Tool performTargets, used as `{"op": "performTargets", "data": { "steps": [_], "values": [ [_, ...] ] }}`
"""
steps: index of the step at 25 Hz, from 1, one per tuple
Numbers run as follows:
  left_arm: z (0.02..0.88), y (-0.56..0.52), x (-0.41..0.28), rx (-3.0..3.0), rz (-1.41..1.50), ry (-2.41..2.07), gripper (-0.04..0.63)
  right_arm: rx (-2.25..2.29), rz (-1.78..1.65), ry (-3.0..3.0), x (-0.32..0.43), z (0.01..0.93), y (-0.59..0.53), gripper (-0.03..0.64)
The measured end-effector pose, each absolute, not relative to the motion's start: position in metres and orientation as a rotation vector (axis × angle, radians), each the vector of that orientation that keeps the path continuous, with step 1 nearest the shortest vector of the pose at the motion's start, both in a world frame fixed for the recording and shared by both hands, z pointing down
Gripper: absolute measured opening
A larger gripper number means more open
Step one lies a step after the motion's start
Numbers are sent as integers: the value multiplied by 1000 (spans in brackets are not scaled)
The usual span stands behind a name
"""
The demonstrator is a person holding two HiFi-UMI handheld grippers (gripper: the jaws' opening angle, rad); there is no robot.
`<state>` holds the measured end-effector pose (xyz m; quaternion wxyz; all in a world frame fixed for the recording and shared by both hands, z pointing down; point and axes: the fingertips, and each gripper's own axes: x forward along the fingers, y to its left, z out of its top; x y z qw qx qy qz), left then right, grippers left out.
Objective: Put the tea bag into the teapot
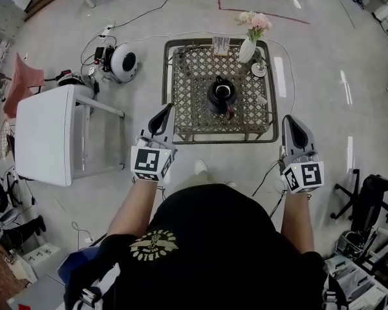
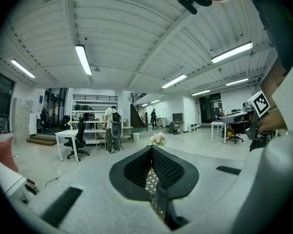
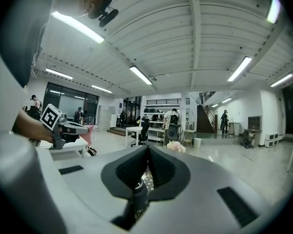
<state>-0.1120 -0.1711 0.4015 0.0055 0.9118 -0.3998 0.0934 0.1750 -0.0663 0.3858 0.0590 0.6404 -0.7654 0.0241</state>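
A black teapot (image 1: 221, 93) stands in the middle of a low metal lattice table (image 1: 187, 118). A small reddish thing (image 1: 231, 113) lies just in front of it; I cannot tell whether it is the tea bag. My left gripper (image 1: 167, 108) hovers at the table's near left corner, my right gripper (image 1: 290, 119) just off the near right corner. Both are shut and hold nothing. In the left gripper view the pads (image 2: 163, 167) meet, with lattice showing below them. In the right gripper view the teapot (image 3: 138, 193) shows dark under the closed gripper (image 3: 147, 148).
A white vase of pink flowers (image 1: 251, 39), a small cup (image 1: 258, 70) and a card (image 1: 220, 44) stand at the table's far edge. A white side table (image 1: 45, 134) and a round white device (image 1: 123, 62) are at the left. Cables cross the floor. A black chair (image 1: 370, 202) is at the right.
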Motion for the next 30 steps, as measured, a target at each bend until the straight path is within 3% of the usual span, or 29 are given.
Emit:
{"op": "performTargets", "data": {
  "steps": [17, 30],
  "values": [
    [414, -227, -79, 2898, 277, -1076, -3, 2018, 151, -2201, 191, 400, -90, 6],
    [402, -266, -74, 2790, 279, -1300, -3, 1860, 74, -2308, 228, 388, -175, 6]
  ]
}}
